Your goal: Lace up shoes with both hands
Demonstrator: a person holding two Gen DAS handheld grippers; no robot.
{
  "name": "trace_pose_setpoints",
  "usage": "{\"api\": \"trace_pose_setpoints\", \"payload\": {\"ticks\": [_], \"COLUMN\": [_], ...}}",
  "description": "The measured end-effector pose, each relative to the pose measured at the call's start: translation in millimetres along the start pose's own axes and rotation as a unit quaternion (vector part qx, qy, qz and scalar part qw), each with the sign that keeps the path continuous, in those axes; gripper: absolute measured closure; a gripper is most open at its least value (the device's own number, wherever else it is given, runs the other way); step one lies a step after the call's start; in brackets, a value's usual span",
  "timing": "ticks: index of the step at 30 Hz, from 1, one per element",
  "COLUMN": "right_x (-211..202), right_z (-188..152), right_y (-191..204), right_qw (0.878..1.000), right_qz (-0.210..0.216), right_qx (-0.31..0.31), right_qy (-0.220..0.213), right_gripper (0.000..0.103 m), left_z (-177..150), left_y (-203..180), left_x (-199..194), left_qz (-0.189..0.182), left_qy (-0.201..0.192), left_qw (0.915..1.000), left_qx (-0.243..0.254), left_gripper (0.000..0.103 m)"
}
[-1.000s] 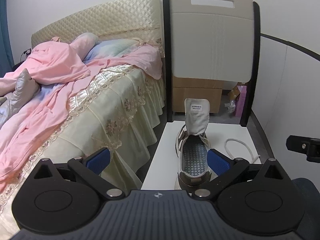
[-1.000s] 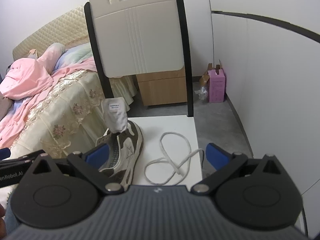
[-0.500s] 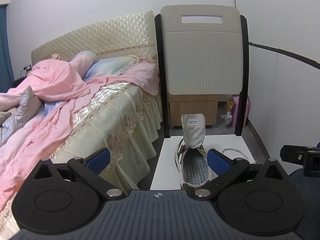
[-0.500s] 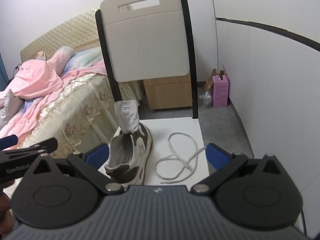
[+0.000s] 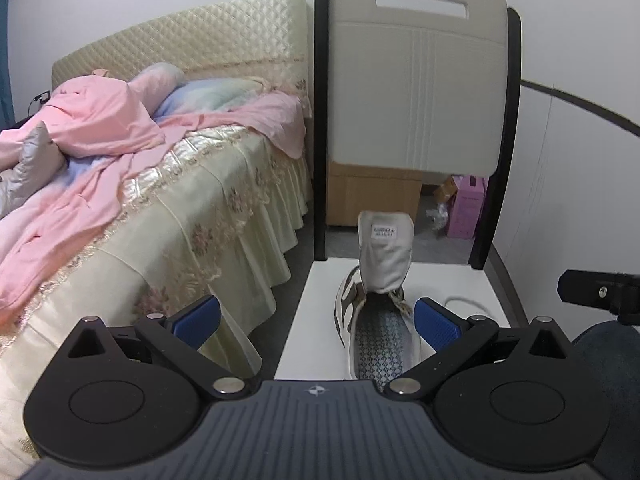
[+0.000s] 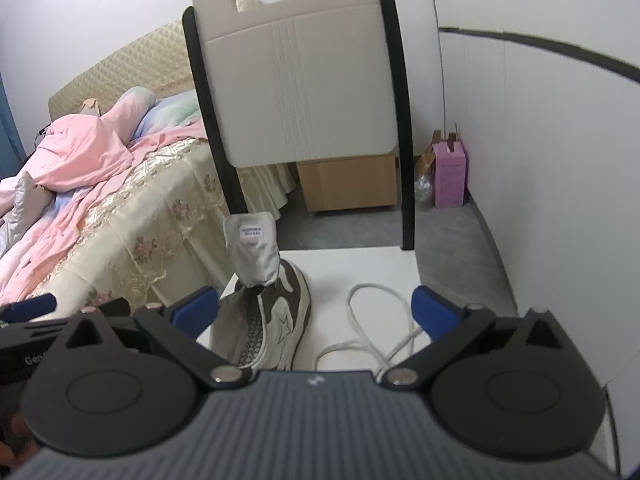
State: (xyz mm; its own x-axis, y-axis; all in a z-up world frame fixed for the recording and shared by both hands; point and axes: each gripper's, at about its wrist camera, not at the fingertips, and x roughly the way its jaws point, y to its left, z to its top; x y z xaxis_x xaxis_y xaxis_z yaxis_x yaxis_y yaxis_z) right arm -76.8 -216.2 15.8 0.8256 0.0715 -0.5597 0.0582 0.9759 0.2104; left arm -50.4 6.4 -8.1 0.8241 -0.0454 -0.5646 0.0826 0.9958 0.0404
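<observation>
Both grippers, left gripper [image 5: 316, 322] and right gripper [image 6: 315, 312], have closed in since half a second ago, jaws wide and empty; shoe [image 6: 276, 312] sits unlaced on the chair seat [image 6: 360, 268], lace [image 6: 370, 320] loose beside it, lacing not started.

A home bedroom. A bed [image 5: 168, 200] with a quilted headboard [image 5: 192, 44], frilled floral bedskirt and rumpled pink bedding [image 5: 100, 120] fills the left. A wooden nightstand [image 6: 348, 180] stands by the wall.
</observation>
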Motion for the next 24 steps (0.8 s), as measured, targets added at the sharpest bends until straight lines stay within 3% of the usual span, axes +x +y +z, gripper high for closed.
{"api": "trace_pose_setpoints", "payload": {"ticks": [9,12,17,21,23,24], "right_x": [71.3,104.6,150.6,173.4,183.1,185.9], "right_z": [-3.0,-4.3,-10.1,-13.9,-16.4,-17.5], "right_y": [-4.5,-6.3,-8.0,-3.0,1.3,4.8], "right_qw": [0.998,0.995,0.986,0.983,0.982,0.982], "right_qz": [0.05,0.073,0.109,0.127,0.128,0.127], "right_qx": [0.006,0.031,0.055,0.053,0.044,0.034], "right_qy": [0.038,0.065,0.109,0.123,0.134,0.135], "right_gripper": [0.005,0.019,0.038,0.042,0.058,0.059], "left_z": [-14.2,-17.6,-21.4,-27.1,-28.4,-28.8], "left_y": [-2.9,-4.5,5.0,6.8,4.4,3.2], "left_x": [61.1,82.4,120.9,141.8,145.8,146.8], "left_qz": [-0.022,-0.025,-0.044,-0.064,-0.077,-0.082], "left_qy": [0.027,0.039,0.077,0.087,0.084,0.082], "left_qw": [0.9986,0.9975,0.9958,0.9941,0.9934,0.9932], "left_qx": [0.039,0.054,0.024,0.011,0.009,0.008], "left_gripper": [0.003,0.008,0.038,0.049,0.052,0.056]}}
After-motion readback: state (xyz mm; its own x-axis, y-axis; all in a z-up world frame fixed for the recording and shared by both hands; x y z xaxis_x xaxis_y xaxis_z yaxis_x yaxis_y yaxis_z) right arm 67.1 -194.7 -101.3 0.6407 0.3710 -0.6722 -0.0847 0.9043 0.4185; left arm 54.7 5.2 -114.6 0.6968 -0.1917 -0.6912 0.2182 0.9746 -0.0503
